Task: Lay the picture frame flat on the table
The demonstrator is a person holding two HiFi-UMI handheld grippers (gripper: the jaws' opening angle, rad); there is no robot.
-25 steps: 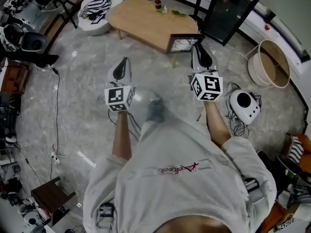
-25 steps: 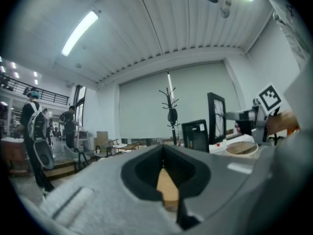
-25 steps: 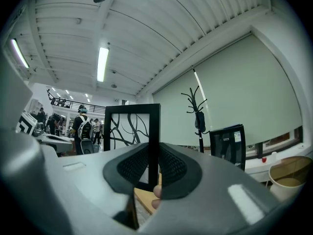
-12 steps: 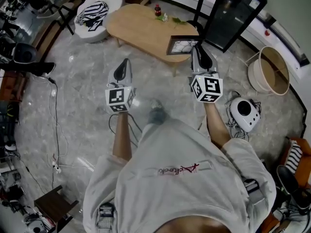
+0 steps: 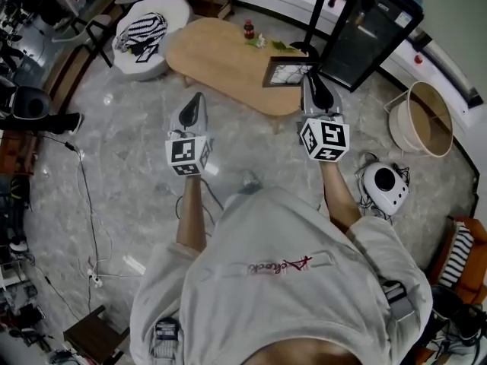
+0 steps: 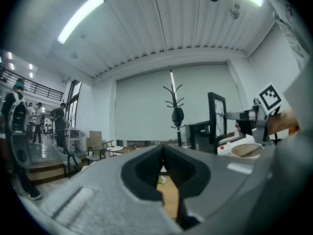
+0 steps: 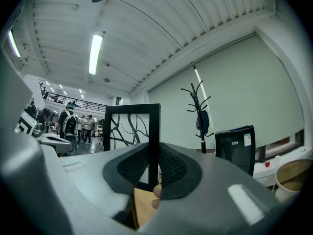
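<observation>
The black picture frame (image 5: 285, 73), holding a branch drawing, stands upright on the right end of the oval wooden table (image 5: 221, 44). My right gripper (image 5: 313, 78) reaches to the frame's right edge. In the right gripper view the frame (image 7: 129, 136) fills the middle, and its right bar runs down between the pads of my right gripper (image 7: 154, 155), which is shut on it. My left gripper (image 5: 196, 97) hangs over the floor in front of the table, apart from the frame. Seen in its own view, the left gripper (image 6: 163, 153) is shut with nothing between its pads.
A small red bottle (image 5: 249, 29) and a green sprig (image 5: 278, 44) sit at the table's far edge. A white pouf with striped cloth (image 5: 148, 21) stands to the left, a black cabinet (image 5: 365, 21) behind the frame. A basket (image 5: 422, 97) and a white device (image 5: 384, 179) stand on the floor at right.
The table and floor have slid slightly down and left in the view as the person moved. Both grippers keep their places, and the frame stays upright at the right gripper's tips.
</observation>
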